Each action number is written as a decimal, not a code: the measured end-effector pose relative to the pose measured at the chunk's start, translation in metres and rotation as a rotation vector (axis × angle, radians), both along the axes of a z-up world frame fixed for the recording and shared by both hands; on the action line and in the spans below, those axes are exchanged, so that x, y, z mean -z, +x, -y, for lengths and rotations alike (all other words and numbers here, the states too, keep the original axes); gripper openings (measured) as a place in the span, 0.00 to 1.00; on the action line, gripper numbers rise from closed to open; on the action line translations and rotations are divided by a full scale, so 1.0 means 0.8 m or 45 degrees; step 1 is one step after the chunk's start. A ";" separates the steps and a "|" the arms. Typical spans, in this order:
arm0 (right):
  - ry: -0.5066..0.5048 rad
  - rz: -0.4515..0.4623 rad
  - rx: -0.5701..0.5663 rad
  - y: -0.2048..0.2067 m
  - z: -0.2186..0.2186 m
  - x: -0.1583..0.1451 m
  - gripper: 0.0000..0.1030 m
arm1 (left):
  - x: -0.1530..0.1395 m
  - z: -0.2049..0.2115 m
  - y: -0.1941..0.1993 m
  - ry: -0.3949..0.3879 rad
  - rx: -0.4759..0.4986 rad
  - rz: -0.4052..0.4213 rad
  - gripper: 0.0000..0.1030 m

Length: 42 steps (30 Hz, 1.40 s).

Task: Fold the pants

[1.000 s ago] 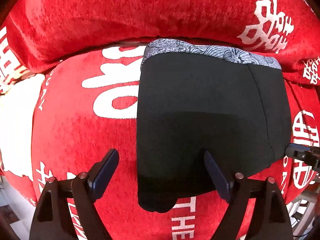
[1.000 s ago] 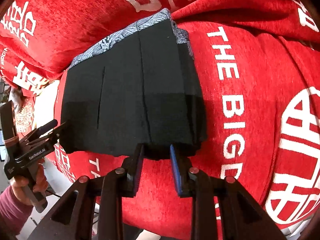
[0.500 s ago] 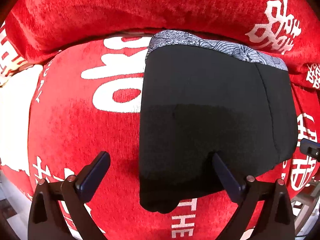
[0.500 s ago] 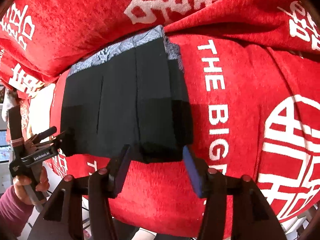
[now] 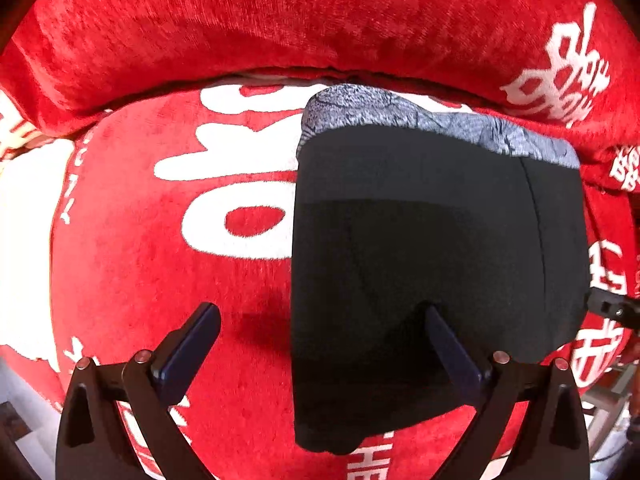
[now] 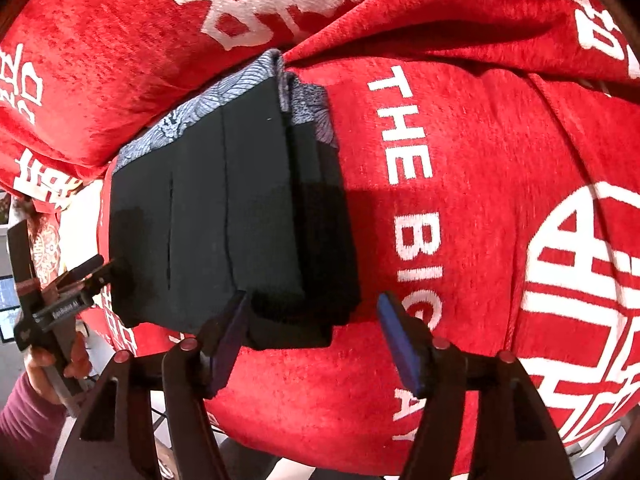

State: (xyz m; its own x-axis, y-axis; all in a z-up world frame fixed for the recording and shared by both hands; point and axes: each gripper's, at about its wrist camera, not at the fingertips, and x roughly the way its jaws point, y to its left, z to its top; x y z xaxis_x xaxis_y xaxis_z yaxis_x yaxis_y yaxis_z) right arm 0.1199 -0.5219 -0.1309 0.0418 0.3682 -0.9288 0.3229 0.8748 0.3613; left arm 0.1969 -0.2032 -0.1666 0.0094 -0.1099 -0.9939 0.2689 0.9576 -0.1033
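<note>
The black pants [image 5: 432, 264] lie folded into a compact rectangle on a red cushion, with a grey patterned waistband [image 5: 420, 120] at the far end. My left gripper [image 5: 320, 328] is open over the pants' near left edge and holds nothing. In the right wrist view the pants [image 6: 224, 216] lie left of centre. My right gripper [image 6: 314, 312] is open and empty, just short of the pants' near right corner. The left gripper [image 6: 96, 268] also shows at the pants' left corner.
The red cushion [image 6: 460, 208] carries white lettering and symbols. A red backrest cushion [image 5: 280, 16] rises behind the pants. The cushion's front edge drops to the floor [image 5: 16, 408] below the grippers. A hand in a maroon sleeve [image 6: 28, 404] holds the left gripper.
My right gripper has opened wide, let go of the pants' near edge and drawn back a little. My left gripper has stayed open and shifted slightly.
</note>
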 end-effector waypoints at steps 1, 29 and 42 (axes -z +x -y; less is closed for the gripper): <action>0.010 0.005 0.003 0.001 0.003 0.001 0.69 | 0.003 -0.003 0.005 -0.025 -0.003 -0.022 0.99; 0.627 0.078 0.124 0.045 0.068 0.091 0.78 | 0.073 0.017 0.059 -0.380 -0.022 -0.268 0.99; 0.642 0.103 0.160 0.037 0.077 0.072 0.44 | 0.044 0.011 0.045 -0.440 -0.114 -0.198 0.73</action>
